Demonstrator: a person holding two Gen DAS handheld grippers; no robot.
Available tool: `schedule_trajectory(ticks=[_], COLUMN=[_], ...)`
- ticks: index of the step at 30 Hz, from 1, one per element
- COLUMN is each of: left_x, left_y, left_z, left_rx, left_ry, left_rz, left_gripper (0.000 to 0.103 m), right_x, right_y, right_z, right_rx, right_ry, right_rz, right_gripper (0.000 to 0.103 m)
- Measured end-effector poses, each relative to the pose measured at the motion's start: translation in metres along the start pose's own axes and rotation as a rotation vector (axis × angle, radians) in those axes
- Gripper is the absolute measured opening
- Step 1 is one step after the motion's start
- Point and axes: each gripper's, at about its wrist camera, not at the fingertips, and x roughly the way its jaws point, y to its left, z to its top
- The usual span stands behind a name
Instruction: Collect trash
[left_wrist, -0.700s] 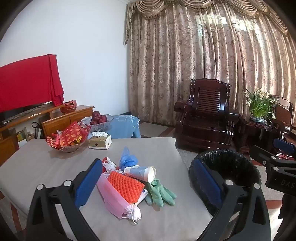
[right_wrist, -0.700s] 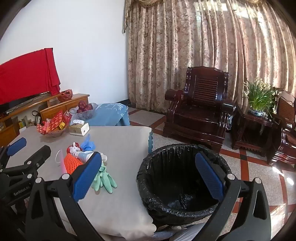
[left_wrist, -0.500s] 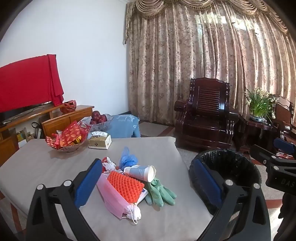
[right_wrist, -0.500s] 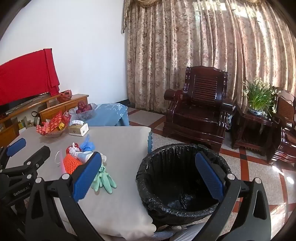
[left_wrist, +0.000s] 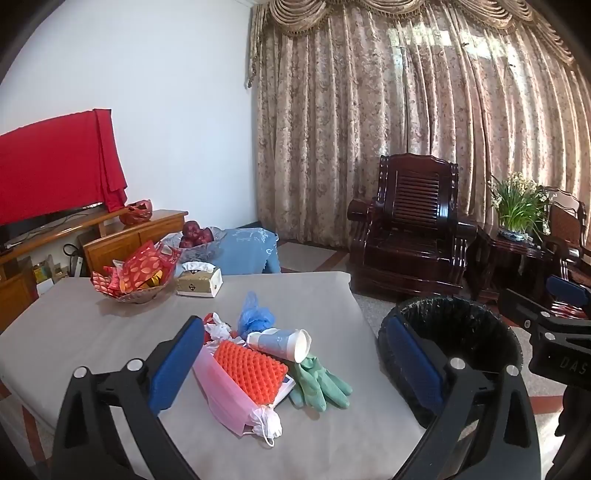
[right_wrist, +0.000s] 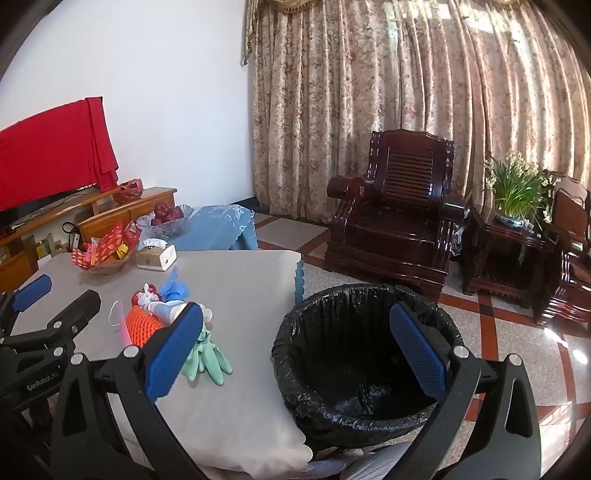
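Your left gripper (left_wrist: 295, 365) and right gripper (right_wrist: 295, 347) both released, empty. Trash heaped on desk (left_wrist: 92, 332): orange foam net (left_wrist: 249, 369), pink mask (left_wrist: 225, 400), paper cup (left_wrist: 280, 343), green gloves (left_wrist: 319, 382).

Trash pile (left_wrist: 258, 354) lay on the table (left_wrist: 92, 332), gloves (left_wrist: 319, 384) at its right edge. Bin (right_wrist: 369, 354) stood on the floor right of the table. Basket (left_wrist: 133, 280) and tissue box (left_wrist: 199, 282) sat behind the pile.
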Motion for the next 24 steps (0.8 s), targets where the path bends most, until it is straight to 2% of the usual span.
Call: schedule_trajectory(ticks=[24], left_x=[0.0018], left_y=[-0.0021], left_z=[-0.0043], left_rx=[0.002], left_ry=[0.0], left_rz=[0.0], left_gripper=[0.097], right_x=[0.0014], right_y=[-0.0027], right_z=[-0.003], right_rx=[0.004], right_ry=[0.0], right_rz=[0.001], right_gripper=[0.098])
